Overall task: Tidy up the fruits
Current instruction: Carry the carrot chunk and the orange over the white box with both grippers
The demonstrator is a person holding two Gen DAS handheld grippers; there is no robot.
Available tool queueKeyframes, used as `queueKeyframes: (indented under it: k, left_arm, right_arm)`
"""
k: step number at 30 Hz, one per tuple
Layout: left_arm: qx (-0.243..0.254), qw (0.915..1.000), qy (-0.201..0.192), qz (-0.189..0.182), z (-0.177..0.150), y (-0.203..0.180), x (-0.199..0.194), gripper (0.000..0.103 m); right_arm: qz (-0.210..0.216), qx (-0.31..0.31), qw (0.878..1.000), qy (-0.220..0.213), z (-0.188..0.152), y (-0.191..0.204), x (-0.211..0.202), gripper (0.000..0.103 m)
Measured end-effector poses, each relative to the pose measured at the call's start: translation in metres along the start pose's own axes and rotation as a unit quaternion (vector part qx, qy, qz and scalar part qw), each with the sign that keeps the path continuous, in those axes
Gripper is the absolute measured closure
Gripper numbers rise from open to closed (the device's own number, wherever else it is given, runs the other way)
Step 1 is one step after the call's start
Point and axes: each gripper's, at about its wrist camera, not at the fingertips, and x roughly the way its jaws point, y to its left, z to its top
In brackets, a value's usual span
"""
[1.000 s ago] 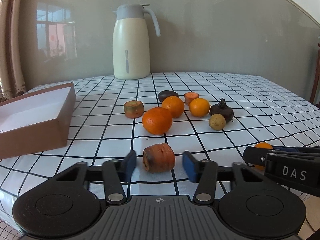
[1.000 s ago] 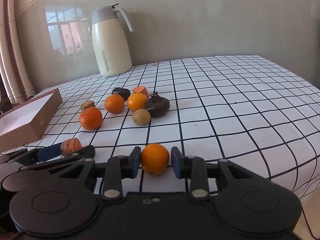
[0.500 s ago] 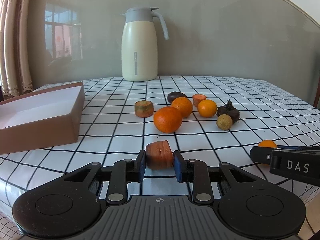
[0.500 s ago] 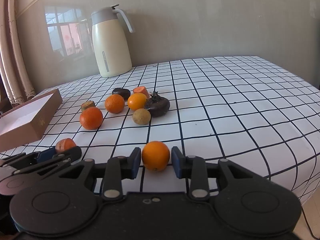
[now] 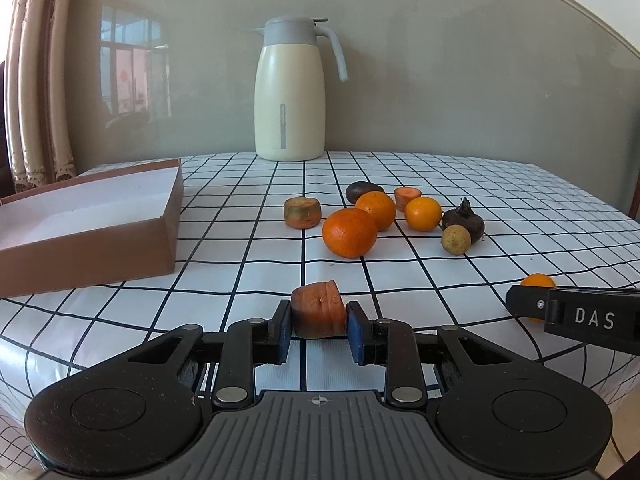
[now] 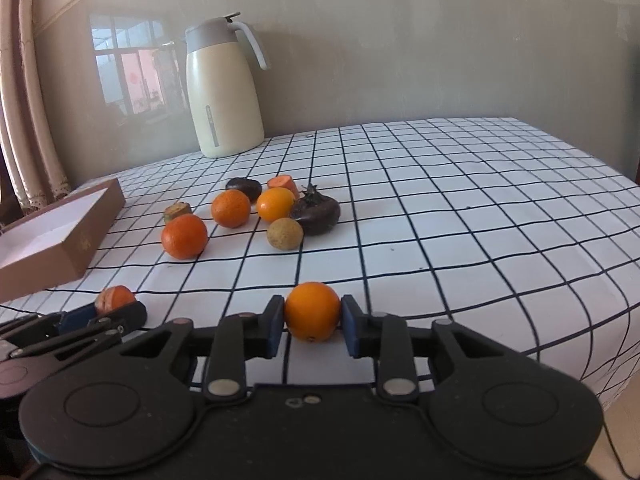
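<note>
My left gripper [image 5: 318, 322] is shut on a stubby carrot piece [image 5: 318, 312], low over the checked tablecloth near its front edge. My right gripper [image 6: 312, 320] has a small orange [image 6: 312, 311] between its blue pads. Its jaws are closing, and both pads press on the fruit. In the right wrist view the left gripper [image 6: 108, 314] and its carrot piece [image 6: 116, 297] show at lower left. In the left wrist view the right gripper's finger [image 5: 532, 306] shows at the right edge, with the orange [image 5: 538, 281] behind it. An open brown box [image 5: 92, 248] with a white inside lies at the left.
Mid-table lie a big orange [image 5: 349, 232], two smaller oranges [image 5: 376, 210] [image 5: 423, 213], a tan round fruit [image 5: 455, 239], two dark fruits [image 5: 466, 222] [image 5: 362, 191] and two carrot stubs [image 5: 302, 212] [image 5: 407, 195]. A cream thermos jug [image 5: 290, 92] stands by the wall.
My left gripper's jaws, open around the carrot piece a second ago, have shut on it. The right gripper stays in place with the orange between its pads.
</note>
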Motion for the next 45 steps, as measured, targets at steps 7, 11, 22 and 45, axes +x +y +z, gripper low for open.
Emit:
queueKeyframes:
  k: [7, 11, 22, 45]
  left_arm:
    - [-0.006, 1.0000, 0.002, -0.003, 0.002, 0.014, -0.008, 0.074]
    - [-0.005, 0.9999, -0.008, 0.010, 0.008, 0.029, -0.019, 0.074]
    - [-0.041, 0.9966, -0.031, 0.065, 0.018, 0.098, -0.068, 0.074]
    - [-0.108, 0.9788, -0.068, 0.160, 0.031, 0.214, -0.120, 0.074]
  right_arm:
    - [0.036, -0.005, 0.999, 0.000, 0.004, 0.017, -0.002, 0.081]
    - [0.056, -0.019, 0.998, -0.005, 0.009, 0.036, -0.007, 0.081]
    - [0.132, -0.060, 0.989, -0.015, 0.021, 0.104, -0.026, 0.081]
    - [0.235, -0.126, 0.962, -0.050, 0.043, 0.216, -0.045, 0.081]
